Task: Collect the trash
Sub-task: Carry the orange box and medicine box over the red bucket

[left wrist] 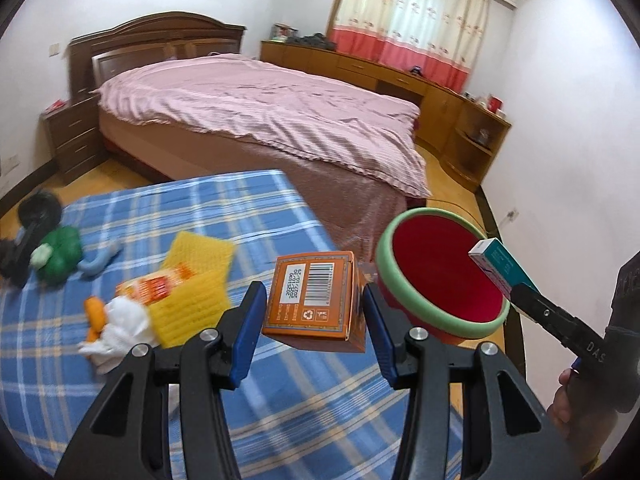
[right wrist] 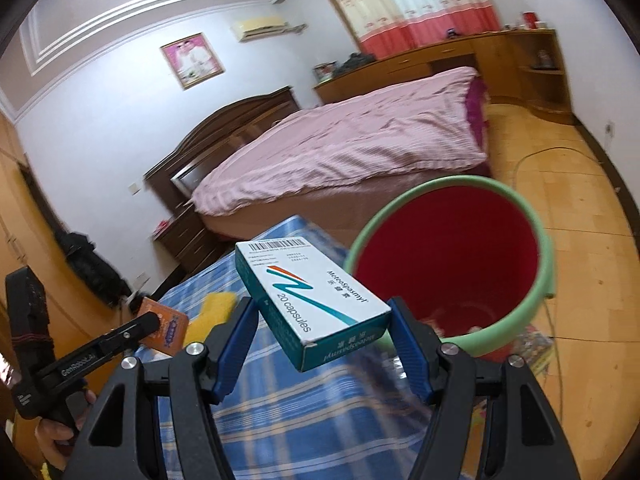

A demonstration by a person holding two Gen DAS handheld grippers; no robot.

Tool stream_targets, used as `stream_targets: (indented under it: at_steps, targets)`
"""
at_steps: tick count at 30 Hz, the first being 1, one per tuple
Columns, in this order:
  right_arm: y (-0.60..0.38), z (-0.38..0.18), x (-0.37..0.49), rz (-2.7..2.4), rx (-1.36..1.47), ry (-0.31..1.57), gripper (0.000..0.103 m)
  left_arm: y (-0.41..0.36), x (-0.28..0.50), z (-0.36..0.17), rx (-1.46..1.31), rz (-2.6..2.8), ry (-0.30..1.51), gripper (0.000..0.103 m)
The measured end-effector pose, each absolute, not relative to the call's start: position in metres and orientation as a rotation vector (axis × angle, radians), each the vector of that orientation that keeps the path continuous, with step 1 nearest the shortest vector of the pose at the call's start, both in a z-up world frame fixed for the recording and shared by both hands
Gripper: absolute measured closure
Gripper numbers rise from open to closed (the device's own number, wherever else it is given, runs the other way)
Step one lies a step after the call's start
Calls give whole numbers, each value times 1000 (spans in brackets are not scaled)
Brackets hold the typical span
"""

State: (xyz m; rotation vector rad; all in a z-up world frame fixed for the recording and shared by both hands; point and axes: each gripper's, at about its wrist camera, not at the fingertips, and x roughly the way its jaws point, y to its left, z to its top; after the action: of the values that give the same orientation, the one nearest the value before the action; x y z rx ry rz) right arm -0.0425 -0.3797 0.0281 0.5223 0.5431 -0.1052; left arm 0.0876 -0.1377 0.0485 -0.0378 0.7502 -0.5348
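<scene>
Left gripper (left wrist: 314, 300) clamped on orange box (left wrist: 314, 294), right gripper (right wrist: 324, 320) clamping teal box (right wrist: 312, 304), bucket (right wrist: 548, 240) near

Both wrist cameras look forward and downward along their jaws, close over the plaid counter (left wrist: 160, 216). Each view shares the red bucket (left wrist: 444, 276), pink bed (right wrist: 340, 148) and curtained window (left wrist: 408, 20) beyond.
</scene>
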Motion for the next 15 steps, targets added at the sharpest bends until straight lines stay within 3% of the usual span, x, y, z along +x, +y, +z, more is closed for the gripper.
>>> stream_targets:
  at_steps: [15]
  targets:
    - [-449,-1,-50,-370,491,570,34,-243,108,31,34,-710,783,53]
